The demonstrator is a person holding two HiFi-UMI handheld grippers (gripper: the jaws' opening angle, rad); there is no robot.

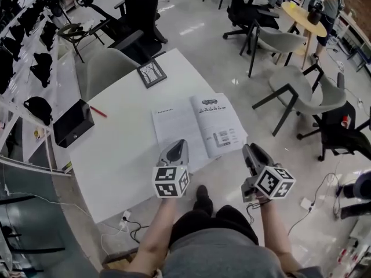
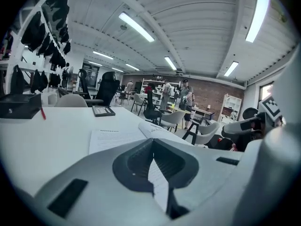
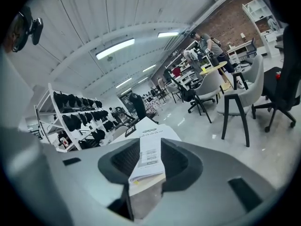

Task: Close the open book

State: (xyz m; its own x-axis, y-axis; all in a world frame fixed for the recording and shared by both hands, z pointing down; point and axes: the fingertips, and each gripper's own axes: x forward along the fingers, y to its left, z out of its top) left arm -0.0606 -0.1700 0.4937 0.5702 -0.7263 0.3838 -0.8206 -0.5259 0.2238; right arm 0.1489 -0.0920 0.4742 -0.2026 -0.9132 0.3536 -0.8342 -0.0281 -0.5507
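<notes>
- Holding L gripper clenched, empty, above near edge of left page of book.
- Holding R gripper released, jaws apart, lining up w/ right page's outer edge; not gripping yet.
- Lying flat open mid-table; closing not begun, apparently. Remaining: lifting one half, folding over.

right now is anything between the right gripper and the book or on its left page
Nothing between: the right gripper is at a corner of the open book. Only the left gripper overhangs the left page's near edge.

Grey chairs on glossy floor
</notes>
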